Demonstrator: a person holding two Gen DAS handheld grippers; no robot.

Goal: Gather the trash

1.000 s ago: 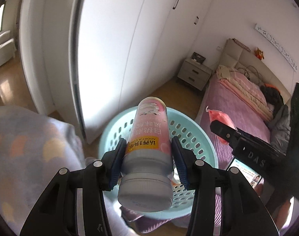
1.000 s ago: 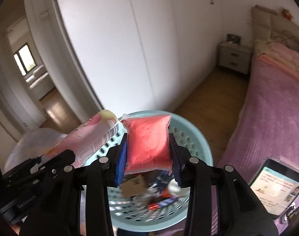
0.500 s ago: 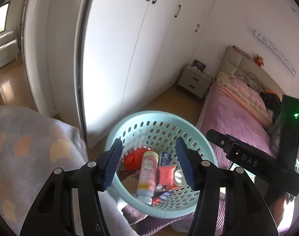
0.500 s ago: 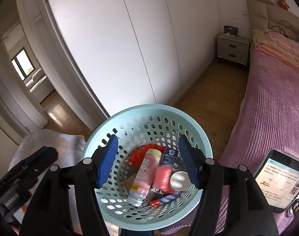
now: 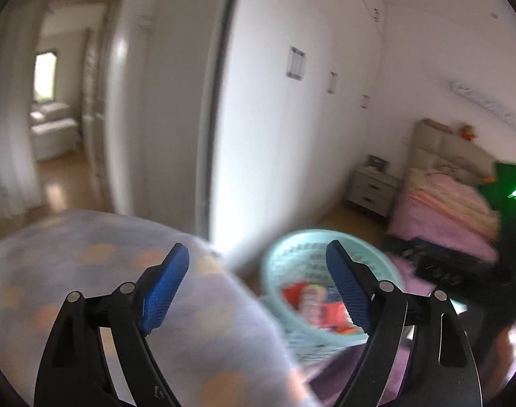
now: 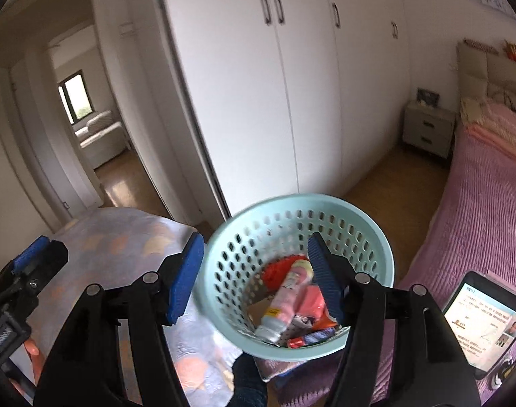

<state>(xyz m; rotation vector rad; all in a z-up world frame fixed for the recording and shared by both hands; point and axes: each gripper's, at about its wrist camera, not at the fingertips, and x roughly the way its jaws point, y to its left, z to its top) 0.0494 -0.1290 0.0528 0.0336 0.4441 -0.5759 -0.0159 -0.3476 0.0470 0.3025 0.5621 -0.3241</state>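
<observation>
left gripper (image 5: pixel 258 279): jaws spread wide, have just been opening, nothing between the blue pads (image 5: pixel 164 291). released. view blurred. behind the gap, a pale lilac blanket with orange spots (image 5: pixel 88 271) on the left and the light blue perforated basket (image 5: pixel 275 264) on the right, well beyond the fingertips. no contact with either.

right gripper (image 6: pixel 254 271): jaws parted about halfway, have just been opening, empty, gripping nothing. the basket (image 6: pixel 224 247) shows through the gap, below and beyond the pads; the right pad (image 6: pixel 322 281) overlaps the basket's inside in the view, touching or not i cannot tell.

trash, all inside the basket: pink bottle with white cap (image 6: pixel 285 302) lying tilted, cap end toward the camera; pink packet (image 6: pixel 314 300) just beside it on the right; a red piece (image 6: pixel 276 269) behind the bottle; a small red and blue tube (image 6: pixel 310 337) near the front wall; a scrap of brown card (image 6: pixel 259 308) at the left. other bits too small to tell.

basket sits at the edge of the purple bedspread (image 6: pixel 472 224), the blanket just beside it on the left. a tablet with lit screen (image 6: pixel 482 318) lies on the bedspread at the right. white wardrobe doors (image 6: pixel 292 84) behind.

the left gripper's tip also shows at the left edge of the right wrist view.
</observation>
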